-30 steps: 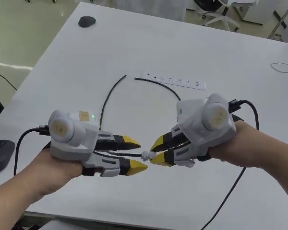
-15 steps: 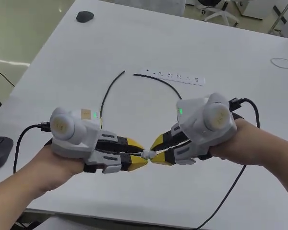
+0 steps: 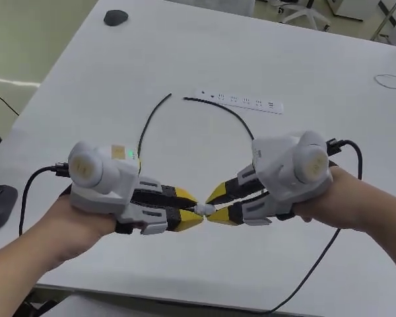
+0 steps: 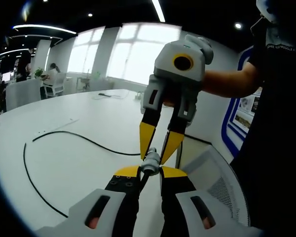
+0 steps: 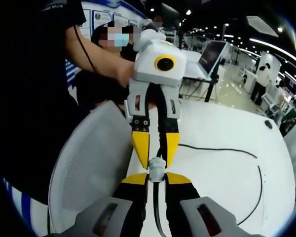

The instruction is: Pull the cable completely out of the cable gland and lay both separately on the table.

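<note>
A small white cable gland hangs just above the table's near edge, threaded on a thin black cable. My right gripper comes in from the right and is shut on the cable gland. Tip to tip with it, my left gripper is shut on the cable right beside the gland. The cable runs back over the table in two curved strands, and a stretch passes between each gripper's jaws. In the right gripper view the cable lies on the white top behind the left gripper.
A white power strip lies at the middle back. One dark mouse sits at the far left corner, another by the left edge. A thin wire lies far right. A white mesh chair stands under the near edge.
My left gripper, open a second ago, has moved right to the gland and shut beside it. The right gripper has kept its hold on the gland.
</note>
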Motion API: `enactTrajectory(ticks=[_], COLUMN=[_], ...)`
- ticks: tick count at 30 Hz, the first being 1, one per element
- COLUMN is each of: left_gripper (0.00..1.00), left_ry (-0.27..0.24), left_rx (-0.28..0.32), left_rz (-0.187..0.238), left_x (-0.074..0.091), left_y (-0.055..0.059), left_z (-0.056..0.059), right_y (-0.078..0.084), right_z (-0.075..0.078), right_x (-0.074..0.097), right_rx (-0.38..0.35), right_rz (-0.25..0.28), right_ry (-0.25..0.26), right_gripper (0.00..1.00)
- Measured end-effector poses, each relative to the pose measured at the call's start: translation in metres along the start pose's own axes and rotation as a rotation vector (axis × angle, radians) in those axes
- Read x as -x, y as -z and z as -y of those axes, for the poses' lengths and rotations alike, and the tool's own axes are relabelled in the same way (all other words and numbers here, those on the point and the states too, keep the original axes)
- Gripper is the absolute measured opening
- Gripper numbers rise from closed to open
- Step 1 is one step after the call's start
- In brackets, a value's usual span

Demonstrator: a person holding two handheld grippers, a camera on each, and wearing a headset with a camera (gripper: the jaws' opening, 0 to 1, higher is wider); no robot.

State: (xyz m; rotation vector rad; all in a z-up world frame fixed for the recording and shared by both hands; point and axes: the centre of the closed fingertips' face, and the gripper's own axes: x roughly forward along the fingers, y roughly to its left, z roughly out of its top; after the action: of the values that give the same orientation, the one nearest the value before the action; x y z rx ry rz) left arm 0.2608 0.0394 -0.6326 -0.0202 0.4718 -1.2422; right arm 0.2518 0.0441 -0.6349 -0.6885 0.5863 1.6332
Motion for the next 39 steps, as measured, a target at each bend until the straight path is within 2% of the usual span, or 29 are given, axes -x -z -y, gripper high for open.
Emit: enactTrajectory(ticks=[8, 10, 11, 17, 18, 19, 21, 22, 27, 28, 30, 33, 35, 39], left_gripper=[0.15, 0.15, 0.15, 0.15, 0.15, 0.15, 0.15, 0.15, 0.15, 0.15, 0.15, 0.15, 0.15, 0.15], left_ry=[-0.005, -0.013, -0.021, -0.024, -0.024, -0.024, -0.026, -0.027, -0.025, -0.025, -0.022, -0.02, -0.021, -0.019], left_rx=[-0.007, -0.019, -0.024, -0.07, -0.079, -0.083, -0.106, -0.119, -0.142, -0.152, -0.165, -0.174, -0.18, -0.191], left_rz=[-0.002, -0.009, -0.018, -0.03, -0.03, -0.031, -0.038, -0.04, -0.042, -0.044, -0.043, -0.041, -0.04, -0.051], left_x=[-0.001, 0.0, 0.0, 0.0, 0.0, 0.0, -0.001, -0.001, 0.0, -0.001, -0.001, 0.0, 0.0, -0.001], left_y=[-0.005, -0.005, -0.004, -0.005, -0.005, -0.006, -0.006, -0.007, -0.009, -0.01, -0.011, -0.013, -0.015, -0.015], left_z=[0.001, 0.0, -0.002, -0.002, -0.001, -0.001, 0.0, 0.0, -0.001, 0.0, 0.002, 0.003, 0.004, 0.005], right_y=[0.002, 0.002, 0.002, 0.0, -0.003, -0.003, -0.004, -0.005, -0.008, -0.01, -0.008, -0.01, -0.008, -0.009], right_z=[0.003, 0.004, 0.003, 0.015, 0.014, 0.013, 0.014, 0.012, 0.012, 0.009, 0.011, 0.007, 0.008, 0.003], right_x=[0.005, 0.008, 0.01, 0.017, 0.018, 0.019, 0.02, 0.02, 0.02, 0.02, 0.019, 0.018, 0.015, 0.015], right_rx=[-0.147, -0.204, -0.256, -0.42, -0.47, -0.496, -0.517, -0.553, -0.635, -0.668, -0.662, -0.716, -0.715, -0.731], right_rz=[0.069, 0.096, 0.115, 0.212, 0.242, 0.247, 0.269, 0.279, 0.337, 0.347, 0.353, 0.373, 0.364, 0.365], right_ry=[0.004, -0.011, -0.031, -0.071, -0.106, -0.124, -0.144, -0.172, -0.232, -0.265, -0.258, -0.31, -0.31, -0.346], right_gripper=[0.13, 0.14, 0.16, 0.15, 0.15, 0.14, 0.13, 0.13, 0.14, 0.15, 0.15, 0.14, 0.13, 0.1])
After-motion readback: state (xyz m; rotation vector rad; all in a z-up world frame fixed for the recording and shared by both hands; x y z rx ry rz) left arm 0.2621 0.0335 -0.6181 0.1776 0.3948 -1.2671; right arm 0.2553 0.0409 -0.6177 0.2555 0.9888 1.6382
